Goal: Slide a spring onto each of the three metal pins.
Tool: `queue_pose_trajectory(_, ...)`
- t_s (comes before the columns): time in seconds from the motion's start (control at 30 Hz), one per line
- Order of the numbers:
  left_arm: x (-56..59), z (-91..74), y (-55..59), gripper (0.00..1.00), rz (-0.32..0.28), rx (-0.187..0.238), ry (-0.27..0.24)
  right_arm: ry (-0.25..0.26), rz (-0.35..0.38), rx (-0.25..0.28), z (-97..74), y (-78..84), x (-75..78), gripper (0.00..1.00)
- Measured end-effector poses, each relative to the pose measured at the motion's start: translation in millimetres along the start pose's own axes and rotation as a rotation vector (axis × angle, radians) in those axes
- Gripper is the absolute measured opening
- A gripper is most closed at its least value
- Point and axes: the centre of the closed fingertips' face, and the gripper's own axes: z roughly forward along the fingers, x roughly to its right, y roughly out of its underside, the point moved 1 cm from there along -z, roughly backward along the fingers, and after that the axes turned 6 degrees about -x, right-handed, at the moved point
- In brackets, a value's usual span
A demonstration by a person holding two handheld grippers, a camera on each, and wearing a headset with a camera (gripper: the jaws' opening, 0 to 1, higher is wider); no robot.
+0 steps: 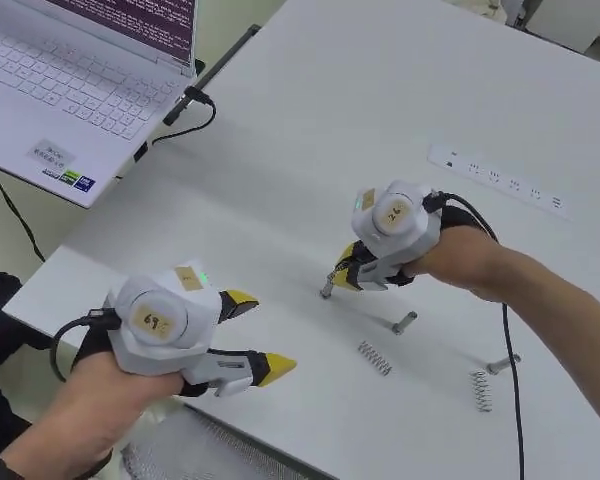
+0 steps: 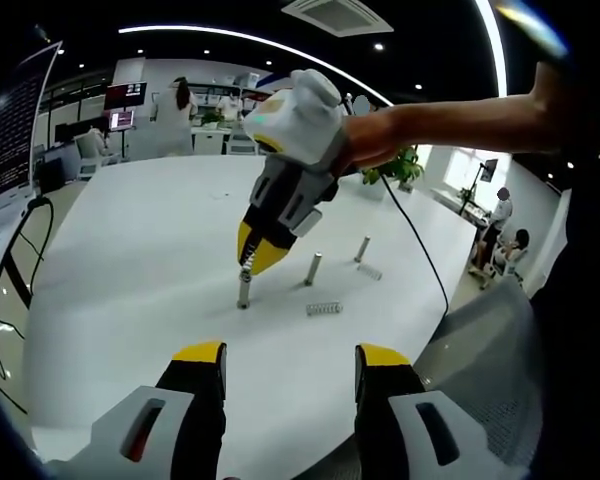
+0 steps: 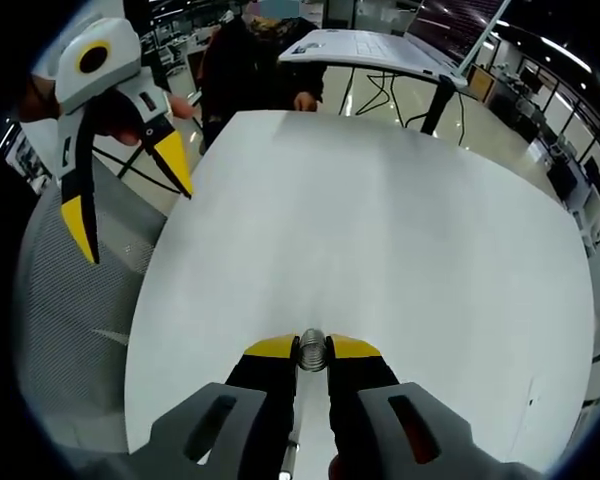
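At the left, by the near edge of the white table (image 1: 310,120), we see the left gripper (image 1: 260,335), its jaws spread wide and holding nothing; to its right the right gripper (image 1: 340,272) pinches one spring (image 3: 311,352) atop the first pin (image 1: 327,290); we count three pins and three springs; rightward lie a loose spring (image 1: 374,357), the second pin (image 1: 404,322), another loose spring (image 1: 481,390), then the third pin (image 1: 502,365).

A laptop (image 1: 80,90) is set at the far left of the table (image 1: 380,100), a power strip (image 1: 495,180) at the far right. Three pins are stood in a row. The leftmost pin (image 1: 327,288) is placed under the right gripper (image 1: 342,268) and the spring (image 3: 311,352) clamped in it. A loose spring (image 1: 374,357) is laid just nearer than the middle pin (image 1: 404,322), and a second loose spring (image 1: 481,390) just nearer than the rightmost pin (image 1: 503,364). The left gripper (image 1: 268,333) is held at the near left.
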Motion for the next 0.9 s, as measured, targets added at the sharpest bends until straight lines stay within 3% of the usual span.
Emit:
queue_pose_trajectory(0.5, 2.8, 3.3, -0.3, 0.46, -0.010, 0.003, 0.007, -0.020, -0.035, -0.038, 18.0, 2.8, -1.3, 0.09)
queue_pose_trajectory(0.9, -1.5, 2.4, 1.8, 0.46, -0.018, 0.000, 0.003, -0.044, -0.064, -0.071, 37.3, 5.0, -5.0, 0.09)
